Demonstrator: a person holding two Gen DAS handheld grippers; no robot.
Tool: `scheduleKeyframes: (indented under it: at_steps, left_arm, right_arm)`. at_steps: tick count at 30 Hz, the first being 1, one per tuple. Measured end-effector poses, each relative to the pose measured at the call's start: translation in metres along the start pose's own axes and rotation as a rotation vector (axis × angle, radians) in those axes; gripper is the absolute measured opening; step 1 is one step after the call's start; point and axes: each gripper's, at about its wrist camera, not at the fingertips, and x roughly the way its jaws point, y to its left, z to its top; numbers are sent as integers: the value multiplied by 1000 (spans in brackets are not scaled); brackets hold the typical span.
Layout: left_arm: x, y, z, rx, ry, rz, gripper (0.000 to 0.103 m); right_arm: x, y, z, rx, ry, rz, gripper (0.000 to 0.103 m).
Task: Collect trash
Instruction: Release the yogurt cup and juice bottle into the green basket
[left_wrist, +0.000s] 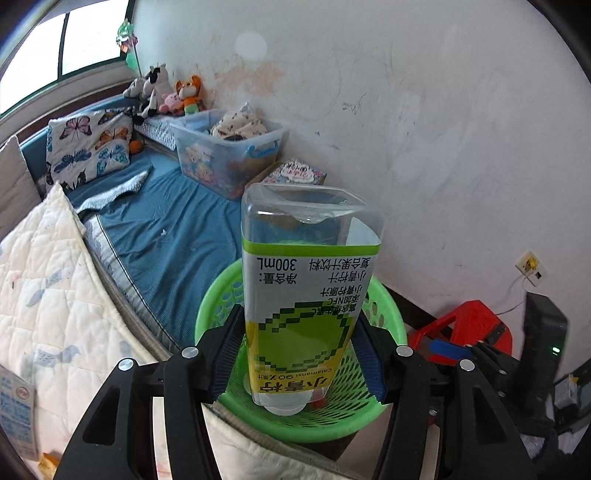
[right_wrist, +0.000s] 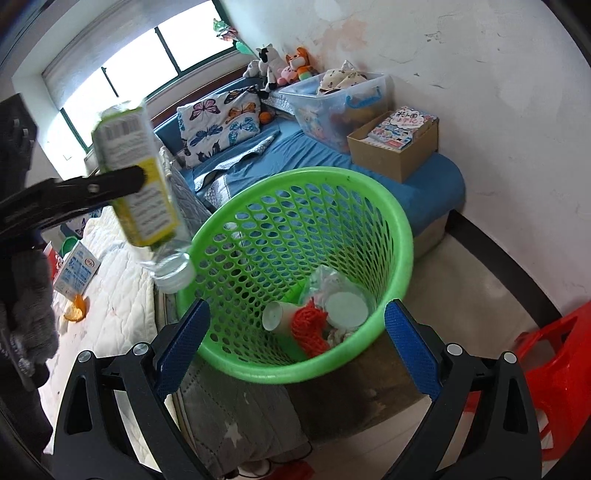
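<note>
Left gripper (left_wrist: 299, 343) clamped on an empty juice bottle (left_wrist: 306, 291), held cap-down over a green basket (right_wrist: 391, 221).

The right gripper (right_wrist: 295, 339) hangs near the basket's front rim, jaws wide apart and empty. Inside the basket lie a paper cup (right_wrist: 275, 314), red netting (right_wrist: 310, 328) and a plastic lid (right_wrist: 347, 308). A blue-sheeted bed (right_wrist: 306, 155) lies behind.

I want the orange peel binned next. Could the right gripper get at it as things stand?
Probably not directly: the right gripper is open and empty, but the peel lies off to its left on the quilt, beyond the left gripper holding the bottle.
</note>
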Motion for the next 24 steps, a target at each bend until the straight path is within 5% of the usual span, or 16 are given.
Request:
scheduleKeyframes:
  at_steps: [14,17,24]
  left_arm:
    - [54,1,-9,-105,117,-51,58]
    - [52,-1,-12,-96,121,-53,73]
    - [21,3,-20,-74,79,-33,74]
  right_arm:
    - [-8,-11,-8,41,-25,12,95]
    - [-10,-12,-10,46,-24,13,95]
    - [-17,-5,-12,42,-35,24,95]
